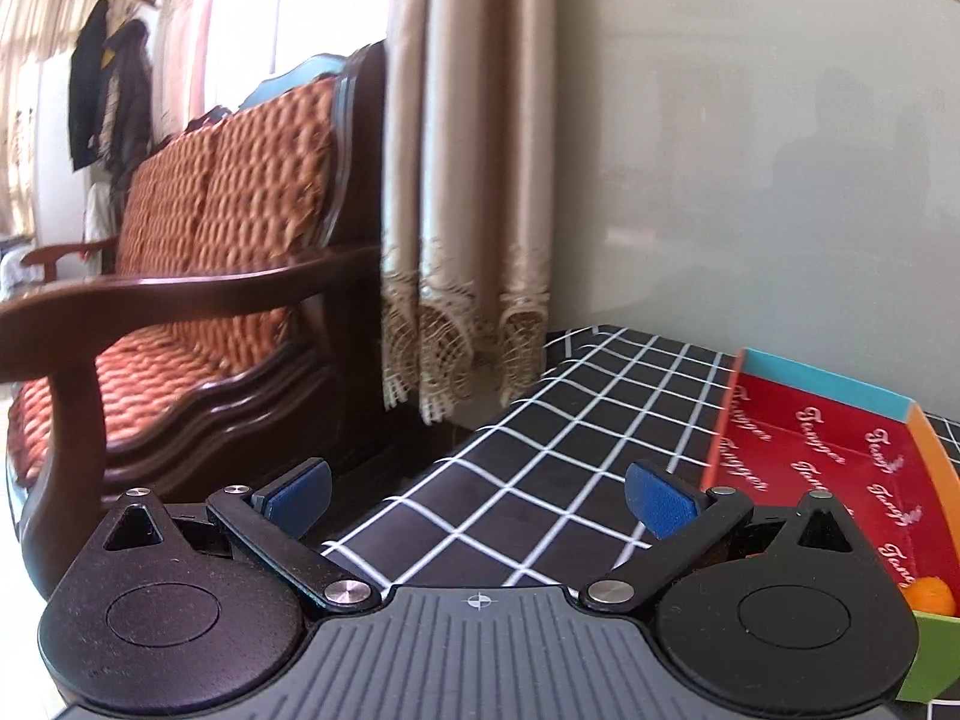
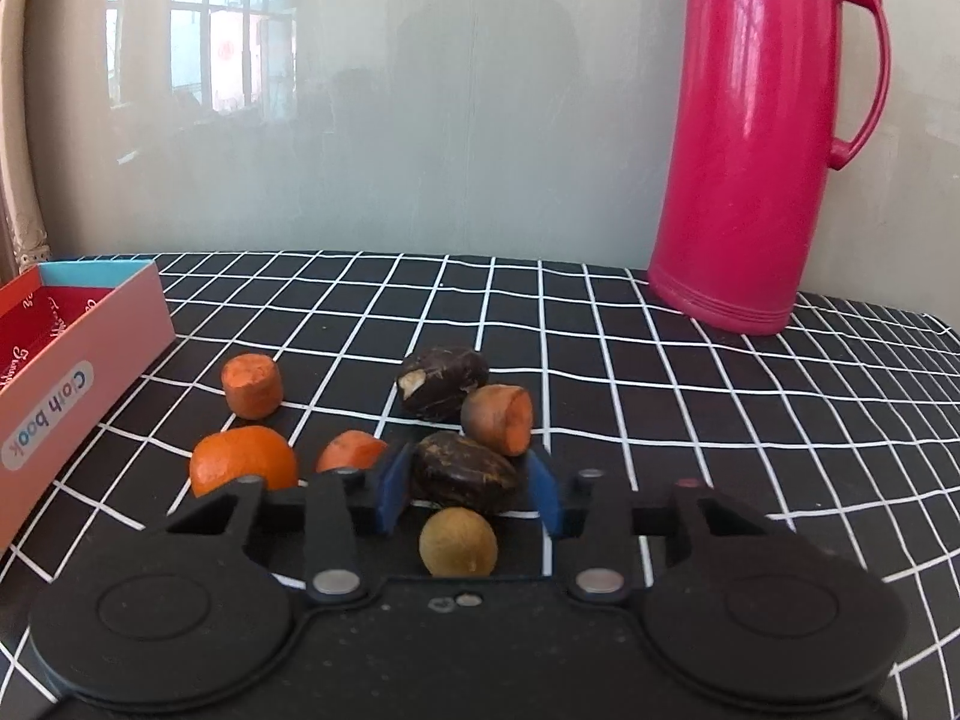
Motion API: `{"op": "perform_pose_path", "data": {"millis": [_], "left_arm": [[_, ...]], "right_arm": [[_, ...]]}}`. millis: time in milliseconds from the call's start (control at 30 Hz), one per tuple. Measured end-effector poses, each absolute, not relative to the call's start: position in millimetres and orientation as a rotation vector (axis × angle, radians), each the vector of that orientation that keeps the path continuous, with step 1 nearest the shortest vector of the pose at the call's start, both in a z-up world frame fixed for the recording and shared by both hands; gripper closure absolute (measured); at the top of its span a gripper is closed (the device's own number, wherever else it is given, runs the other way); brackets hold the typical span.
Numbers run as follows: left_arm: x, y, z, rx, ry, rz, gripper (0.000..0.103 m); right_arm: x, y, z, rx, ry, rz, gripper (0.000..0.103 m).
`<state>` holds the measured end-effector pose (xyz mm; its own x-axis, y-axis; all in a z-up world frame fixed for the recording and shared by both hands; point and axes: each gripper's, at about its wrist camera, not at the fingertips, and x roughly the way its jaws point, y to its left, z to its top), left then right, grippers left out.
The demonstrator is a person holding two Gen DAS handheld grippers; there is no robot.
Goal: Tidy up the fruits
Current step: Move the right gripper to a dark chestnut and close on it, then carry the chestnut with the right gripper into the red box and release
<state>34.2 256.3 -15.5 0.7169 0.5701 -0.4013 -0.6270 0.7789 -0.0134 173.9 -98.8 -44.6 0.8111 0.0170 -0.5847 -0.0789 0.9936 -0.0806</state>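
Your left gripper (image 1: pixel 477 495) gapes wide over the checked cloth (image 1: pixel 540 450), empty; its body half hides an orange fruit (image 1: pixel 933 597) in the red-lined box (image 1: pixel 840 456). Your right gripper (image 2: pixel 468 495) brackets a dark wrinkled fruit (image 2: pixel 465 471), contact unclear, beside a tangerine (image 2: pixel 243 459).

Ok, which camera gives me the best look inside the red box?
The left wrist view. It looks down into the red box, showing the printed red lining and an orange fruit in the near corner. The right wrist view catches only the box's pink outer wall and a sliver of lining at the left edge.
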Motion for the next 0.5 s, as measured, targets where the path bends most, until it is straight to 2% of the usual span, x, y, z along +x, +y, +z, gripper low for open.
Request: {"op": "perform_pose_path", "data": {"millis": [500], "left_arm": [[27, 267, -18, -0.184, 0.396, 0.672, 0.000]], "right_arm": [[172, -106, -41, -0.041, 0.615, 0.050, 0.067]]}}
